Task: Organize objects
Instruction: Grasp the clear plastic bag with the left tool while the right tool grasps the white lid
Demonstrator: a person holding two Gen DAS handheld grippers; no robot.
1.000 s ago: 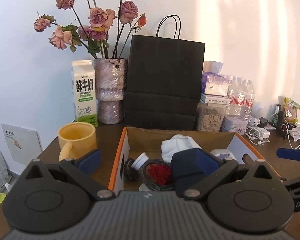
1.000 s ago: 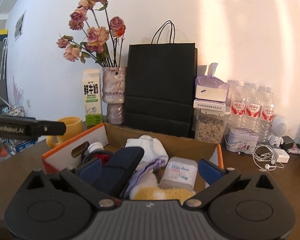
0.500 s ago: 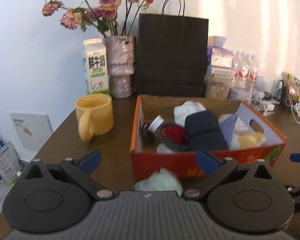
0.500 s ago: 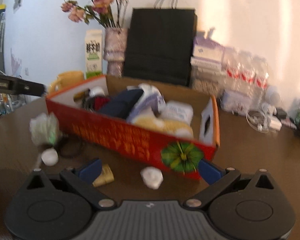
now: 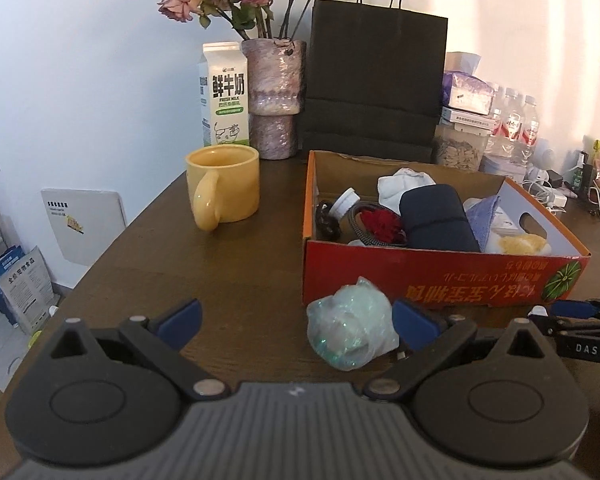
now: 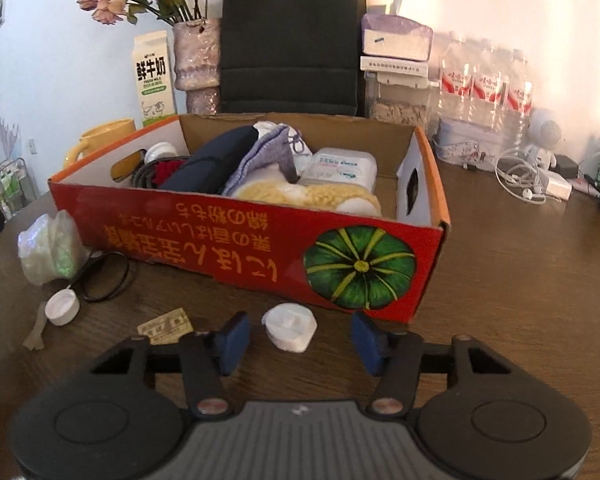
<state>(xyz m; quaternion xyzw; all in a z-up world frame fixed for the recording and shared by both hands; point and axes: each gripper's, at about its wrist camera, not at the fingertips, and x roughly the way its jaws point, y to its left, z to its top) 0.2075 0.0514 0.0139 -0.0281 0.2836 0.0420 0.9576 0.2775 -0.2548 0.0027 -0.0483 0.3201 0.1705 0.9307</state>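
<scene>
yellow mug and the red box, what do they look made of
Yellow mug: likely glazed ceramic, given its thick wall and soft sheen. Red box: printed cardboard; brown raw board shows inside, with a die-cut handle hole and folded corners.

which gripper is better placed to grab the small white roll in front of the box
Right. The right hand-held gripper is open with the white roll between its fingertips, near the red box. The left hand-held gripper faces the plastic bag instead.
</scene>
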